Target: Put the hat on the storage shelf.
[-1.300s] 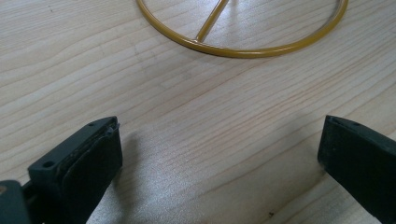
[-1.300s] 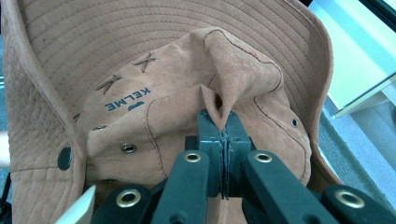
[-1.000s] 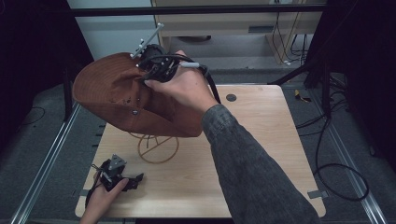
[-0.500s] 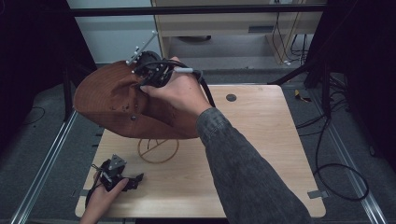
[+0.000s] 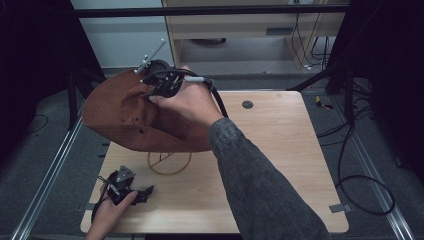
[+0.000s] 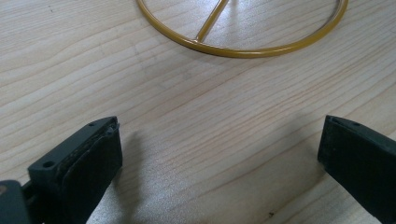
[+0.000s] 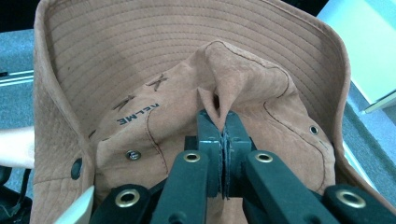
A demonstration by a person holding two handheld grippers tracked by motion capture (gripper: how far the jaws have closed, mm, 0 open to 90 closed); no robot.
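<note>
- Nearest the person's edge of the wooden table [image 5: 280,165], the left gripper [image 5: 131,189] is held low in the left hand [image 5: 107,212], close over the tabletop near the front left corner.
- Its jaws are seen standing wide apart in the left gripper view, with bare wood grain between them and nothing gripped.
- Just beyond them, a gold wire ring [image 6: 243,49] with a spoke across it is seen lying flat on the table; in the high view this stand base [image 5: 169,162] sits under the hat's edge.
- Farther off, above the table's far left part, a brown suede bucket hat [image 5: 120,112] is held up in the air, partly overhanging the left edge.
- The right gripper [image 5: 162,85] is carried by the right hand [image 5: 187,102] at the hat's top.
- In the right gripper view its jaws are pressed together on a pinched fold of the hat's crown [image 7: 219,100], with the stitched brim curving round behind.
</note>
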